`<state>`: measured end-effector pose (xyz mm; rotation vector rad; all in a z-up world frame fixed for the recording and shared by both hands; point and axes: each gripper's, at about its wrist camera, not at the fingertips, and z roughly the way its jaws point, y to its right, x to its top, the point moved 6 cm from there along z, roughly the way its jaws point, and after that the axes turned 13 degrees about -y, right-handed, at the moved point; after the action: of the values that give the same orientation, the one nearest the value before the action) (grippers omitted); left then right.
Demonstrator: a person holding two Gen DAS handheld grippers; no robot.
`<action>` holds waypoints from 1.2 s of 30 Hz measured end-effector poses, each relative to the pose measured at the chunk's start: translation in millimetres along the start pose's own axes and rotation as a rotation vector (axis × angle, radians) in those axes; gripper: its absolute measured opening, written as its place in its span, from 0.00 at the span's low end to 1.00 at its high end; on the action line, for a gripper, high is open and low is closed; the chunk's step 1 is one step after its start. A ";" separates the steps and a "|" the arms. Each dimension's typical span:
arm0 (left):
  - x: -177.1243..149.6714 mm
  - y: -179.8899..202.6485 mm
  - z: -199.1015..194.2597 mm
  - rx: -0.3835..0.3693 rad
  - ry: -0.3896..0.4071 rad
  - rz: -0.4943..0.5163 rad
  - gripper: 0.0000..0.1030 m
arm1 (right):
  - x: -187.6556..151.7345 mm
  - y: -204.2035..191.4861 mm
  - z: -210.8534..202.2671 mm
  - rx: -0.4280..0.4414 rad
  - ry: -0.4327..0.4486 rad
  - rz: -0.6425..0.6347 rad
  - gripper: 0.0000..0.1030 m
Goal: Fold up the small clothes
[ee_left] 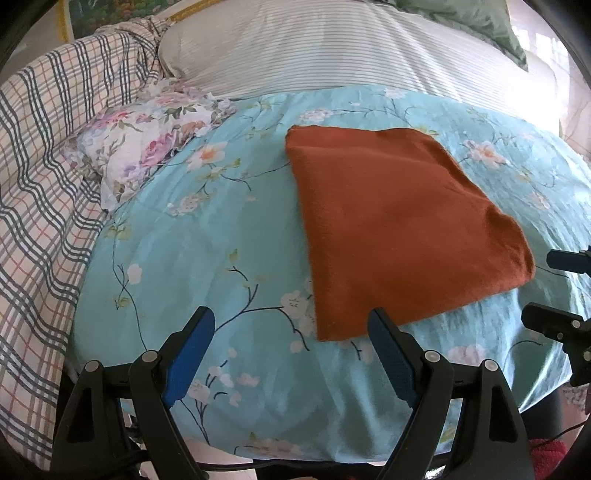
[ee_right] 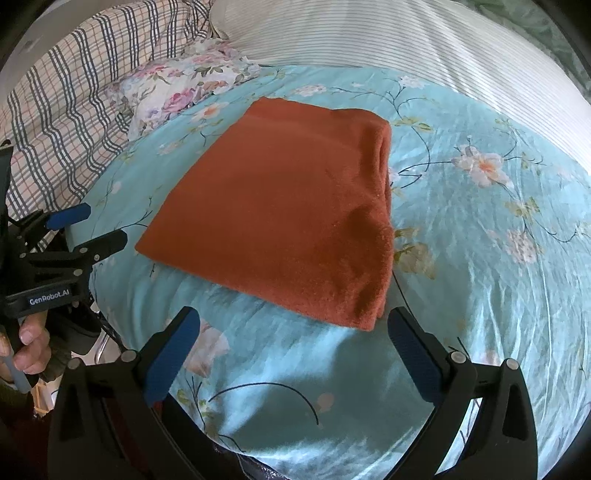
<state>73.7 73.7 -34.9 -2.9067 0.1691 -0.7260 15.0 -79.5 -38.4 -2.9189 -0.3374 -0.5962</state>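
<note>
A rust-orange cloth (ee_left: 399, 229) lies folded into a flat rectangle on the light-blue floral bedspread (ee_left: 221, 240). In the right wrist view the orange cloth (ee_right: 288, 206) shows its thick folded edge on the right side. My left gripper (ee_left: 291, 325) is open and empty, just short of the cloth's near left corner. My right gripper (ee_right: 293, 321) is open and empty, just short of the cloth's near right corner. The right gripper also shows at the right edge of the left wrist view (ee_left: 554, 291), and the left gripper shows at the left of the right wrist view (ee_right: 92, 225).
A floral pillow (ee_left: 147, 147) lies at the far left of the bedspread. A checked blanket (ee_left: 48, 192) is bunched along the left. A white striped pillow (ee_left: 332, 48) and a green cushion (ee_left: 476, 22) lie behind. The bed edge runs just below the grippers.
</note>
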 end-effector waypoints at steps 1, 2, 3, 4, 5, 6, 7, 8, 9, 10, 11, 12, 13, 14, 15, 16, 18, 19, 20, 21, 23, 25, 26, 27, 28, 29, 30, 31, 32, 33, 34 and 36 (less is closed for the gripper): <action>-0.2 1.0 -0.2 -0.002 0.001 0.005 0.83 | -0.7 0.7 -1.6 0.001 0.003 0.002 0.99; -0.8 2.7 -1.3 -0.003 0.003 0.010 0.83 | -1.2 2.1 -3.1 0.001 0.006 0.004 0.99; -1.1 3.8 -2.4 -0.005 0.005 0.015 0.83 | -1.1 4.2 -4.1 0.000 0.007 0.004 0.99; -1.5 4.7 -3.3 -0.006 0.007 0.018 0.83 | -1.5 5.2 -5.0 0.000 0.009 0.005 0.99; -2.0 5.9 -4.5 -0.008 0.009 0.020 0.83 | -2.2 6.1 -6.0 0.001 0.011 0.006 0.99; -2.7 6.8 -5.8 -0.008 0.011 0.021 0.83 | -2.0 7.2 -6.2 0.002 0.010 0.005 0.99; -3.3 7.5 -6.6 -0.008 0.013 0.023 0.83 | -3.0 7.3 -6.6 0.001 0.010 0.006 0.99; -3.5 8.0 -6.9 -0.008 0.013 0.026 0.83 | -3.1 7.6 -6.6 0.002 0.010 0.005 0.99; -4.1 8.8 -7.3 -0.007 0.013 0.028 0.83 | -3.0 7.7 -6.5 0.003 0.010 0.005 0.99; -3.9 7.8 -7.0 -0.007 0.013 0.031 0.83 | -3.3 7.3 -6.7 0.002 0.010 0.006 0.99; -4.3 7.9 -7.4 -0.008 0.013 0.033 0.83 | -4.2 7.1 -7.1 0.002 0.010 0.006 0.99; -4.7 8.2 -8.1 -0.009 0.015 0.034 0.83 | -4.1 7.1 -7.0 0.001 0.010 0.006 0.99; -4.9 8.2 -8.3 -0.009 0.015 0.033 0.83 | -4.3 7.2 -7.1 0.002 0.010 0.006 0.99; -5.1 8.4 -8.5 -0.009 0.014 0.033 0.83 | -4.1 7.3 -7.0 0.002 0.011 0.006 0.99; -5.3 8.6 -8.7 -0.008 0.014 0.032 0.83 | -3.9 7.4 -6.9 0.002 0.010 0.006 0.99; -5.1 8.7 -8.4 -0.008 0.015 0.033 0.83 | -3.9 7.6 -7.0 0.002 0.010 0.005 0.99; -5.3 8.7 -8.6 -0.007 0.015 0.033 0.83 | -4.3 8.6 -7.2 0.003 0.010 0.005 0.99; -5.5 8.5 -8.7 -0.007 0.014 0.032 0.83 | -4.9 9.2 -7.4 0.003 0.010 0.006 0.99; -6.0 8.5 -9.1 -0.009 0.014 0.031 0.83 | -5.9 9.4 -7.4 0.004 0.008 0.007 0.99; -6.3 9.1 -9.5 -0.009 0.013 0.030 0.83 | -6.1 10.2 -7.5 0.005 0.007 0.007 0.99; -6.6 9.3 -9.8 -0.008 0.014 0.031 0.83 | -6.4 11.4 -7.0 0.007 0.003 0.006 0.99; -7.0 9.2 -9.3 -0.009 0.011 0.032 0.83 | -5.5 13.5 -5.2 0.008 -0.003 0.001 0.99; -7.4 9.5 -8.7 -0.009 0.009 0.032 0.83 | -5.7 13.5 -4.8 0.009 -0.004 0.001 0.99; -7.8 9.8 -7.5 -0.009 0.006 0.031 0.83 | -5.1 14.2 -4.0 0.010 -0.006 0.000 0.99; -7.9 9.6 -6.3 -0.009 0.004 0.031 0.83 | -5.6 14.1 -3.9 0.011 -0.007 0.000 0.99; -8.0 9.2 -5.2 -0.010 0.001 0.031 0.83 | -4.6 14.5 -3.1 0.011 -0.009 -0.002 0.99; -8.2 9.1 -4.4 -0.011 -0.001 0.032 0.83 | -4.5 13.9 -2.7 0.011 -0.009 -0.002 0.99; -8.0 8.8 -3.5 -0.011 -0.002 0.032 0.83 | -4.6 13.7 -2.5 0.011 -0.010 -0.003 0.99; -8.1 8.6 -3.1 -0.012 -0.003 0.031 0.83 | -5.0 12.5 -2.7 0.010 -0.009 0.000 0.99; -8.3 8.6 -2.8 -0.013 -0.003 0.032 0.83 | -5.2 12.1 -2.6 0.011 -0.010 0.000 0.99; -7.8 8.1 -2.2 -0.014 -0.004 0.032 0.83 | -4.7 13.0 -1.8 0.012 -0.012 -0.003 0.99; -7.7 8.1 -1.5 -0.013 -0.005 0.032 0.83 | -4.8 13.3 -0.5 0.011 -0.014 -0.004 0.99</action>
<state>65.6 66.7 -38.5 -2.9110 0.2195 -0.7149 13.8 -93.3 -41.1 -2.9135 -0.3475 -0.5726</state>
